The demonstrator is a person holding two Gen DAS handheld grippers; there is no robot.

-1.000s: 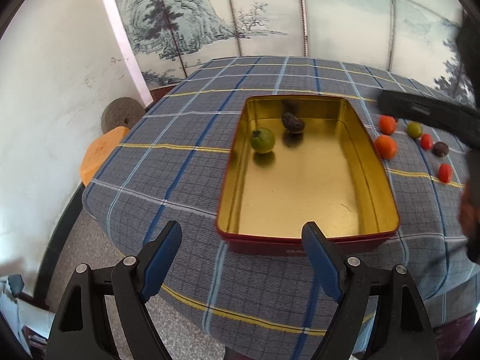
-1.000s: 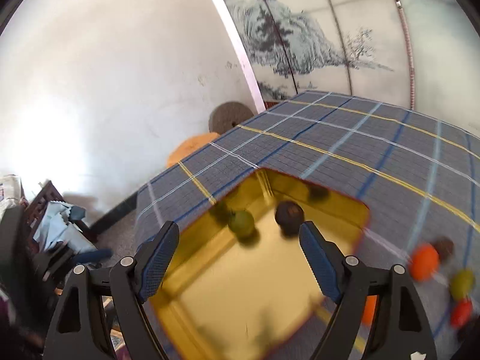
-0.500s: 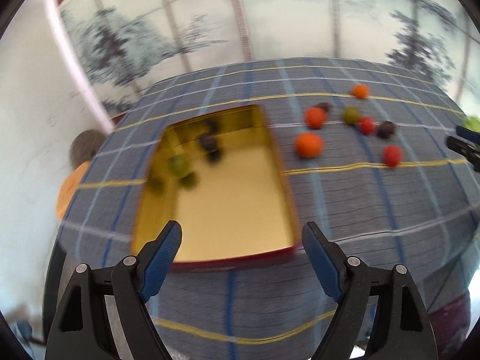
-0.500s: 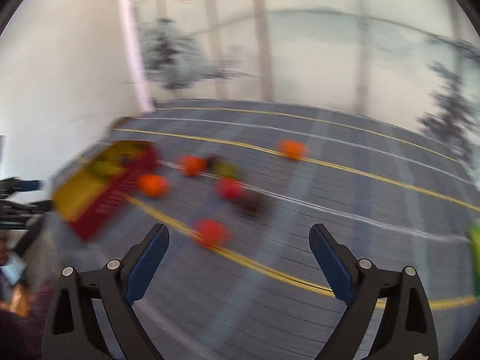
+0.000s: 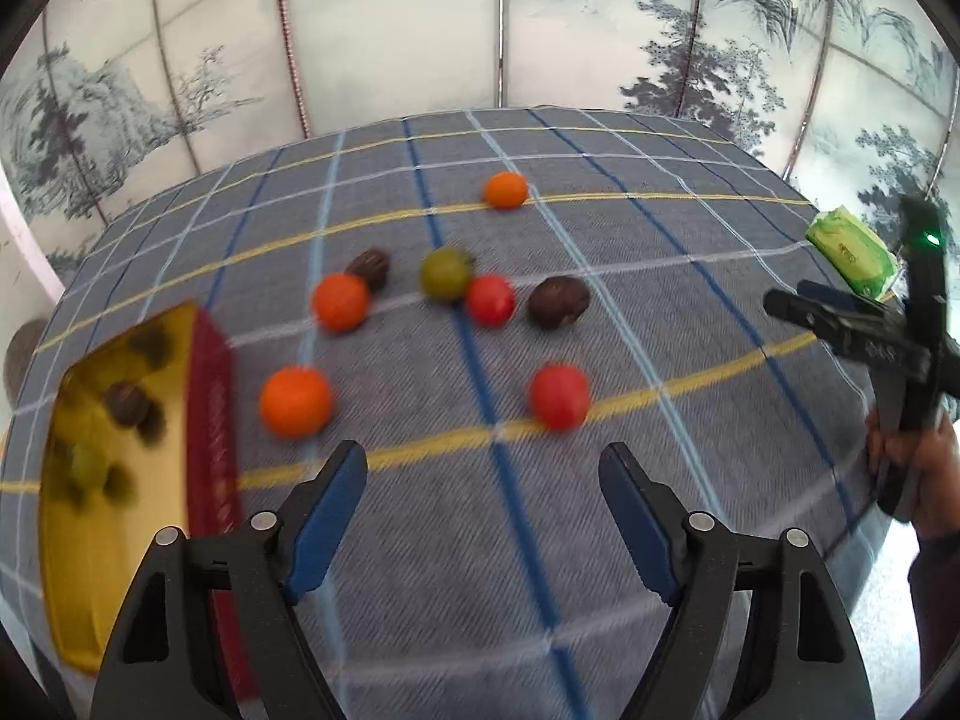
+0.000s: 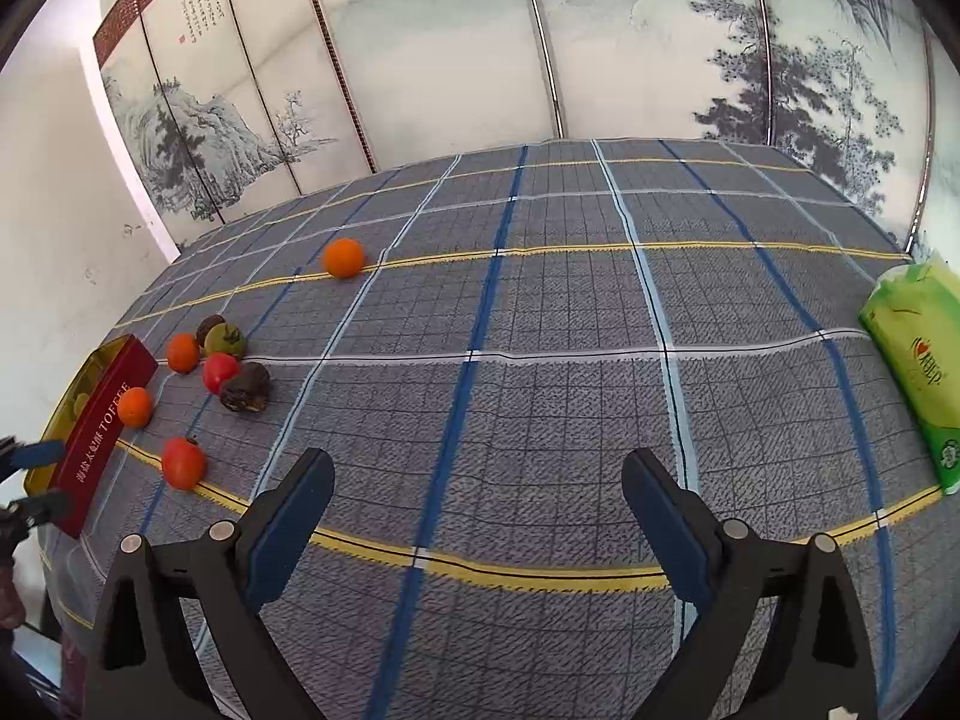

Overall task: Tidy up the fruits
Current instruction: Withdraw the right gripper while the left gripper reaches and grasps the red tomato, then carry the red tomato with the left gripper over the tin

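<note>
Red fruit (image 5: 559,395) is lying nearest, right of the tin (image 5: 90,480); both the left gripper (image 5: 483,501) and right gripper (image 6: 477,516) are gaping empty, so descending squarely over it seems wisest.

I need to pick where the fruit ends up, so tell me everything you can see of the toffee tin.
The toffee tin is a shallow rectangular metal box, dark red outside with pale lettering reading TOFFEE on its side wall, shiny gold inside. It is open, with no lid in view, and rests flat on the checked tablecloth near the table's left edge. Inside lie a dark fruit and a green fruit, mirrored in the walls. An orange fruit sits just beside its wall.
</note>
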